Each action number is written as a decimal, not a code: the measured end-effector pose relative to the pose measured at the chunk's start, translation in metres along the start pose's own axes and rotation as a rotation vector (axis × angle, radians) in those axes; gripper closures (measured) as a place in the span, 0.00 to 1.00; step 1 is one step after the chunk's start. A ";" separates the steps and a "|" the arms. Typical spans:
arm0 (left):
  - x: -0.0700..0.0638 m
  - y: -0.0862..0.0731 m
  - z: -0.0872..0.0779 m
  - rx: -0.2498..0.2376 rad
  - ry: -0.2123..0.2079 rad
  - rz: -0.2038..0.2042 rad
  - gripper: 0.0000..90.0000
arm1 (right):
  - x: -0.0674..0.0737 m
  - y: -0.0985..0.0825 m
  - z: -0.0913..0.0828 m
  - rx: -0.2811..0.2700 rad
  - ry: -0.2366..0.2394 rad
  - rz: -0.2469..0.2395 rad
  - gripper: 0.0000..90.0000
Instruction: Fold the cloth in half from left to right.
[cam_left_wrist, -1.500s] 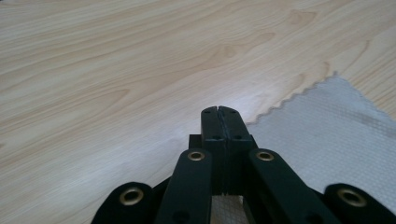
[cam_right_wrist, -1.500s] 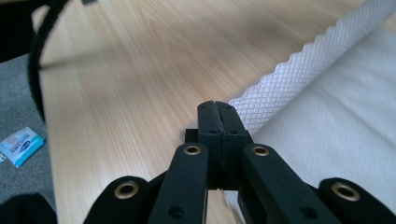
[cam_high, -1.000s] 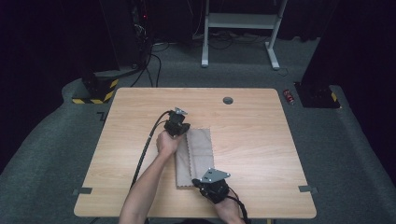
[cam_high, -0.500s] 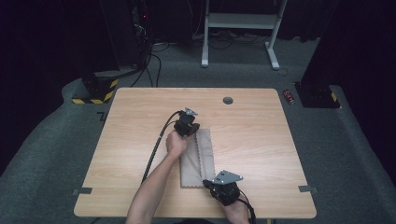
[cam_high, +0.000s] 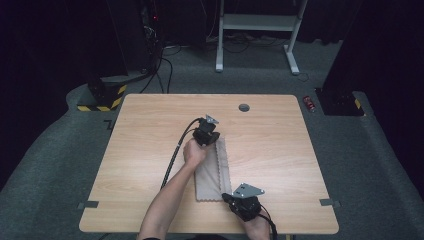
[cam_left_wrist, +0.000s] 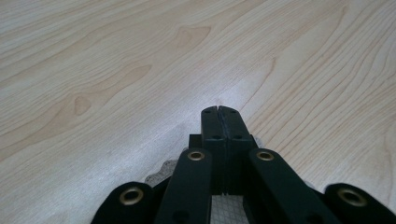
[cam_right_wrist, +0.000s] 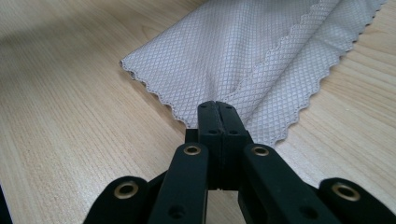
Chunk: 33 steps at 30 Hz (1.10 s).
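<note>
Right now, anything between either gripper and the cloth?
Nothing visible. The right gripper is shut, its tips at the near scalloped edge of the folded grey cloth. The left gripper is shut at the cloth's far end; the cloth shows beneath its jaws. Whether either actually pinches fabric can't be told. Bare table lies around it.

Floor: grey carpet (cam_high: 60, 165), dim.
Table: light wood (cam_high: 280, 150).
Behind: white metal stand (cam_high: 257, 22), black cables (cam_high: 165, 65), yellow-black striped block (cam_high: 100, 102).

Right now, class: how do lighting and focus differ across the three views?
High view: table brightly lit, surroundings nearly black. Left gripper view: soft glare on the wood ahead of the left gripper. Right gripper view: cloth weave crisp, near linkage slightly soft.
</note>
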<state>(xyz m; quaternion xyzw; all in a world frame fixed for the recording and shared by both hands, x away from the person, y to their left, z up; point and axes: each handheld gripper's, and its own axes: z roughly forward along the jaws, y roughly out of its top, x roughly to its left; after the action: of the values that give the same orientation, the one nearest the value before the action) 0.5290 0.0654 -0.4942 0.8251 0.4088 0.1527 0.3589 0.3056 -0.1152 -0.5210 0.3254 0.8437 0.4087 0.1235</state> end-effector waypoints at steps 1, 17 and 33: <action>-0.001 0.001 0.000 -0.001 0.000 -0.003 1.00 | 0.000 0.000 -0.001 -0.002 -0.001 0.002 1.00; -0.004 0.005 0.011 -0.006 0.013 -0.016 0.90 | -0.010 -0.002 -0.008 0.036 -0.054 0.023 0.90; -0.006 -0.038 -0.043 -0.047 0.058 -0.024 0.61 | -0.026 0.014 -0.010 0.009 -0.069 -0.009 0.78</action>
<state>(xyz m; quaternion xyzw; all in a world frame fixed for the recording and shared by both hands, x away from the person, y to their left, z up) 0.4803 0.0960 -0.4914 0.8068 0.4252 0.1818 0.3679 0.3269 -0.1321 -0.5058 0.3359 0.8423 0.3929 0.1530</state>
